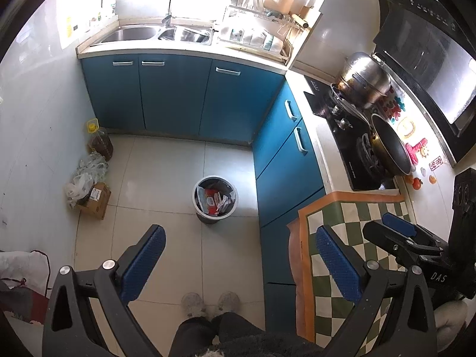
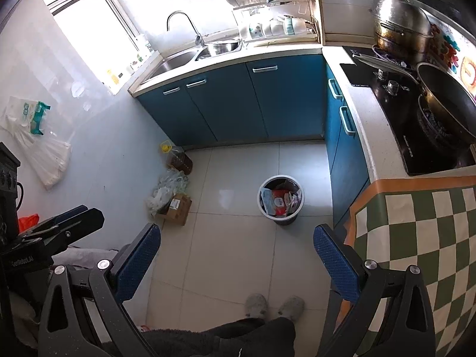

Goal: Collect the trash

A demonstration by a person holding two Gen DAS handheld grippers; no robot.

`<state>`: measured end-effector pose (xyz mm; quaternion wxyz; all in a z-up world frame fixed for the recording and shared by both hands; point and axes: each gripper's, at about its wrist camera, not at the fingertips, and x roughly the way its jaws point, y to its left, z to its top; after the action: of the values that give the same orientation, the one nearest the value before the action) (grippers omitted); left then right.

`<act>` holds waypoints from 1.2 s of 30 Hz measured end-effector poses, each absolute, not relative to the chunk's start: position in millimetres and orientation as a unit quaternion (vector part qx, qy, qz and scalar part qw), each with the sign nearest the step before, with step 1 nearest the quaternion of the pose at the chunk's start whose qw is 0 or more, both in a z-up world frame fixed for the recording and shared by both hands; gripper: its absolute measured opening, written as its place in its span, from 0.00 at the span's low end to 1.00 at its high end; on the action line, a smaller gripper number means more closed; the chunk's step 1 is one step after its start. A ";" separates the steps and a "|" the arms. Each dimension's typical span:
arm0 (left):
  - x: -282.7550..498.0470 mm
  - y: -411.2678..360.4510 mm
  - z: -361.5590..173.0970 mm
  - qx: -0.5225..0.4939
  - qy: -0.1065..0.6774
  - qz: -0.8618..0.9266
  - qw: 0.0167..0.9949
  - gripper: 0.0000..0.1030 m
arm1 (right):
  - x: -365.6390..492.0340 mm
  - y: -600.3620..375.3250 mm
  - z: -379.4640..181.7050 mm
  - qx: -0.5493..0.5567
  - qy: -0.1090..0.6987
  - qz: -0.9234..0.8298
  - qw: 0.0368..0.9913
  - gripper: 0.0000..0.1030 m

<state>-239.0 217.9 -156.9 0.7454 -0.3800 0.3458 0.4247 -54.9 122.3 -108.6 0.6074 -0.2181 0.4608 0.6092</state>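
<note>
A round bin (image 1: 198, 206) with a white rim stands on the tiled floor and holds red and white wrappers (image 1: 211, 198). It also shows in the right wrist view (image 2: 264, 208). My left gripper (image 1: 241, 255) is open and empty, held high above the floor in front of the bin. My right gripper (image 2: 236, 253) is open and empty too, at about the same height. The right gripper shows at the right edge of the left wrist view (image 1: 398, 232), over a checked cloth.
Blue cabinets (image 1: 178, 95) run along the back and right. A green checked cloth (image 1: 342, 217) covers the right counter beside a stove with a wok (image 1: 389, 145) and a pot (image 1: 363, 80). A cardboard box (image 1: 95, 199), plastic bags and an oil jug (image 1: 99, 142) sit by the left wall.
</note>
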 end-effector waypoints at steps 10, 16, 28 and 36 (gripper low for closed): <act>-236.7 212.9 -159.3 -0.382 0.350 0.419 0.746 1.00 | -53.5 117.2 -109.7 -0.222 0.464 0.616 0.597 1.00; -234.8 211.0 -160.2 -0.388 0.349 0.415 0.746 1.00 | -49.8 114.8 -110.2 -0.220 0.466 0.618 0.593 1.00; -229.9 208.5 -159.5 -0.389 0.348 0.410 0.748 1.00 | -46.5 109.6 -113.5 -0.220 0.469 0.622 0.588 1.00; -228.1 208.8 -157.8 -0.389 0.347 0.407 0.750 1.00 | -44.1 109.1 -114.0 -0.221 0.470 0.626 0.581 1.00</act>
<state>-228.1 208.8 -157.8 0.7498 -0.3894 0.3470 0.4071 -44.1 109.1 -114.0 0.5809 -0.2213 0.4704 0.6263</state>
